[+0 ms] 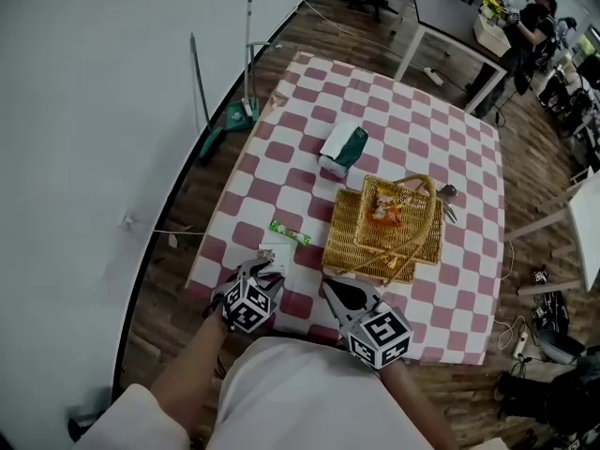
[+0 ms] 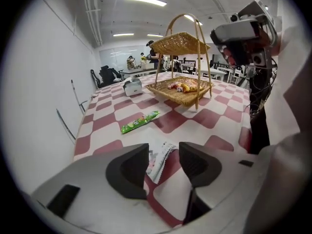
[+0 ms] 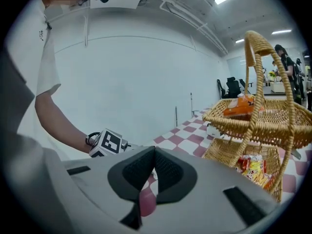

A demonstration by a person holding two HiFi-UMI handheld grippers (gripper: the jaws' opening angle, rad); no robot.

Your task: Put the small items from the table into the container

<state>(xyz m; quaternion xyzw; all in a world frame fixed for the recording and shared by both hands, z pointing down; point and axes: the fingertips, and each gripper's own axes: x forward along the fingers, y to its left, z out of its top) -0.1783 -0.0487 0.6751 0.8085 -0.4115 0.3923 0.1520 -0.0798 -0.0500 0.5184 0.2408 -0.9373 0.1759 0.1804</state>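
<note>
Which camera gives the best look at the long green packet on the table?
The left gripper view: the green packet lies near and unobstructed on the table. The head view shows the green packet small, left of the basket. The right gripper view misses it.

Green packet (image 1: 290, 232) and white sachet (image 2: 161, 156) lie flat beside the wicker basket (image 1: 342, 234) (two-tiered).

basket (image 1: 349, 242) 1 | green packet (image 2: 140, 122) 1 | white sachet (image 2: 160, 159) 1 | green-white pack (image 1: 343, 148) 1
</note>
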